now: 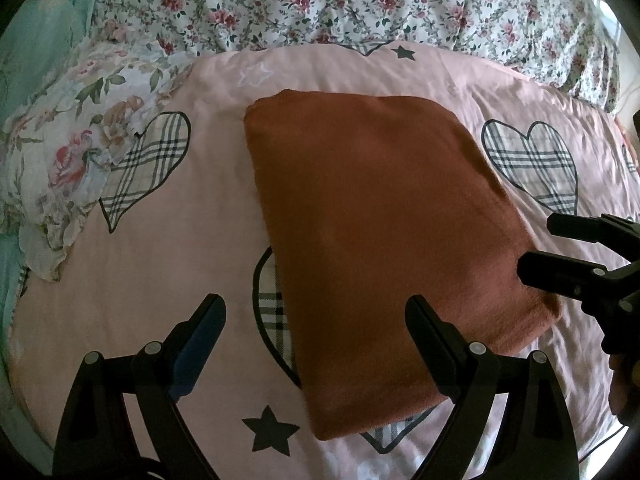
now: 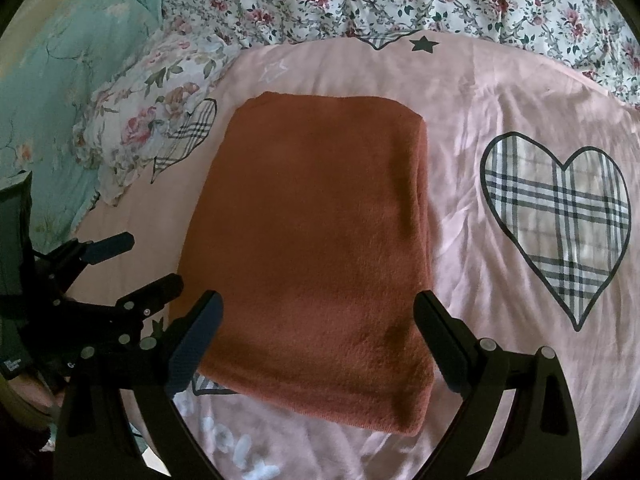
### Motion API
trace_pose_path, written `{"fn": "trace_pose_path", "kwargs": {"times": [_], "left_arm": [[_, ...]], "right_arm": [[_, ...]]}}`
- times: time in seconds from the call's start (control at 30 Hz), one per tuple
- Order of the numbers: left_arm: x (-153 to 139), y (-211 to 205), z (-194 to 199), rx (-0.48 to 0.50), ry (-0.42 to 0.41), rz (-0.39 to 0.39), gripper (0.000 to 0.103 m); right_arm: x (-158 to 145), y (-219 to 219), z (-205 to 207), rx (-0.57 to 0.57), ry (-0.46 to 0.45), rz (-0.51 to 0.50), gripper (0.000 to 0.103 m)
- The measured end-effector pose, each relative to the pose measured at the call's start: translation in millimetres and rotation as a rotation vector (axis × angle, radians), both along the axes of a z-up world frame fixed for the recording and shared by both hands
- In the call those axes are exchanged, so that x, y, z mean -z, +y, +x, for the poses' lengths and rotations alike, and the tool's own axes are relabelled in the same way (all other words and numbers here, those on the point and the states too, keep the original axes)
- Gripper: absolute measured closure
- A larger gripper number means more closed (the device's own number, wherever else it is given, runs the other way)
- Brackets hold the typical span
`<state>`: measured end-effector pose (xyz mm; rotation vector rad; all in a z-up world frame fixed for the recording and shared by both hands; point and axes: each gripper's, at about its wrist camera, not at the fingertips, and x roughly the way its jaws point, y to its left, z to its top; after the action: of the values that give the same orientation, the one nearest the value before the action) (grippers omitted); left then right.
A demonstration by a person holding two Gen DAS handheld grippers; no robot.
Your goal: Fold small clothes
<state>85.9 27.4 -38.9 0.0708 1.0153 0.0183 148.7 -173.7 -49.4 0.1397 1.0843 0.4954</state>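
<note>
Pink bedsheet [image 1: 160, 280] bears a folded rust garment [image 1: 380, 240] — left gripper [image 1: 316, 344] and right gripper [image 2: 320, 340] both spread, empty.

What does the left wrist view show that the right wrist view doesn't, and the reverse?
Only the left wrist view shows the right gripper from outside, open beside the cloth's right edge, and a black star near the cloth's near corner. Only the right wrist view shows the left gripper from outside, open, and a whole plaid heart. Both show the folded rust-brown cloth lying flat on the pink bedsheet, ungripped.
</note>
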Motion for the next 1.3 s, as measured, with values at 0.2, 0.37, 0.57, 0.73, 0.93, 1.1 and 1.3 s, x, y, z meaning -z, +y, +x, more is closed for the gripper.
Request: {"fn": "trace_pose_path", "kwargs": {"times": [0.2, 0.37, 0.57, 0.73, 0.93, 1.1, 1.3], "left_arm": [[0.2, 1.0, 1.1, -0.007, -0.002, -0.003, 0.011], [0.1, 1.6, 2.8, -0.009, 0.0, -0.006, 0.011], [-0.1, 2.4, 3.2, -0.008, -0.001, -0.008, 0.011], [-0.9, 2.6, 3.7, -0.014, -0.003, -0.009, 0.011], [-2.3, 8.0, 5.3, -0.027, -0.017, -0.01, 0.011], [-3.4, 8.7, 7.6, -0.033, -0.022, -0.01, 0.011], [-3.2, 5.8, 9.5, -0.03, -0.018, -0.015, 0.011]], "right_arm": [[0.2, -0.4, 1.0, 0.001, 0.003, 0.003, 0.007], [0.3, -0.1, 1.9, 0.0, 0.002, 0.003, 0.007], [0.4, 0.9, 1.7, 0.002, 0.004, 0.006, 0.007], [0.4, 1.0, 1.3, 0.004, 0.003, 0.006, 0.007], [1.1, 1.9, 2.3, 0.011, 0.007, 0.006, 0.007], [0.5, -0.2, 6.5, 0.008, 0.002, 0.004, 0.007], [1.7, -3.3, 7.7, 0.011, 0.0, 0.011, 0.007]]}}
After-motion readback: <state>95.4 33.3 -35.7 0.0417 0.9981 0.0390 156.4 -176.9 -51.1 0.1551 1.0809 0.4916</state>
